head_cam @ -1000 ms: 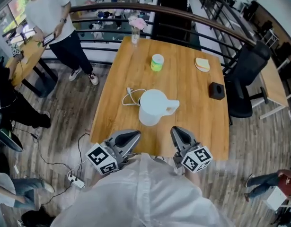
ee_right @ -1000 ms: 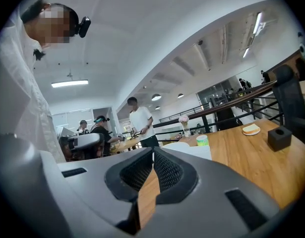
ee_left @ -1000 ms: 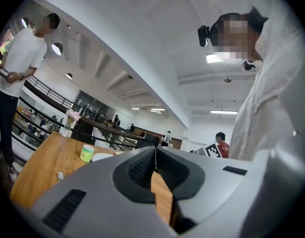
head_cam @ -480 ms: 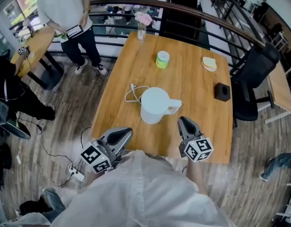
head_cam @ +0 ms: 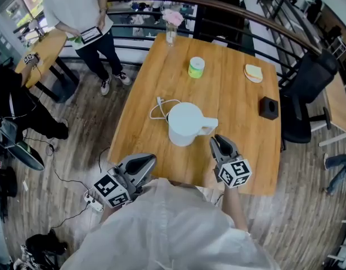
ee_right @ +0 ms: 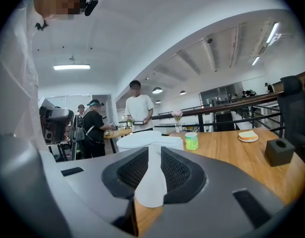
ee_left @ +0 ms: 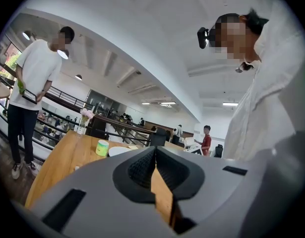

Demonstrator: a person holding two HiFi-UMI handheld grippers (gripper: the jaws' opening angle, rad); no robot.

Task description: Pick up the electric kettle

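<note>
The white electric kettle [head_cam: 183, 122] stands near the middle of the wooden table [head_cam: 234, 103], its handle [head_cam: 210, 127] pointing right and its white cord [head_cam: 158, 110] coiled at its left. My right gripper [head_cam: 219, 140] is over the table's near edge, just short of the handle. Its jaws have just been opening and stand a little apart. In the right gripper view the kettle [ee_right: 142, 140] shows through the gap of the right gripper [ee_right: 153, 152], with nothing pressed between the pads. My left gripper [head_cam: 150, 160] is shut and empty, off the table's near left edge.
On the far half of the table are a green cup [head_cam: 196, 67], a small plate [head_cam: 253, 72], a black box [head_cam: 269, 108] and a flower vase [head_cam: 172, 27]. A railing [head_cam: 246, 13] runs behind, and an office chair [head_cam: 305, 86] stands at right. A person [head_cam: 77, 7] stands at far left.
My right gripper has moved forward and down toward the kettle's handle, and its jaws have parted slightly. The left gripper has stayed almost where it was.
</note>
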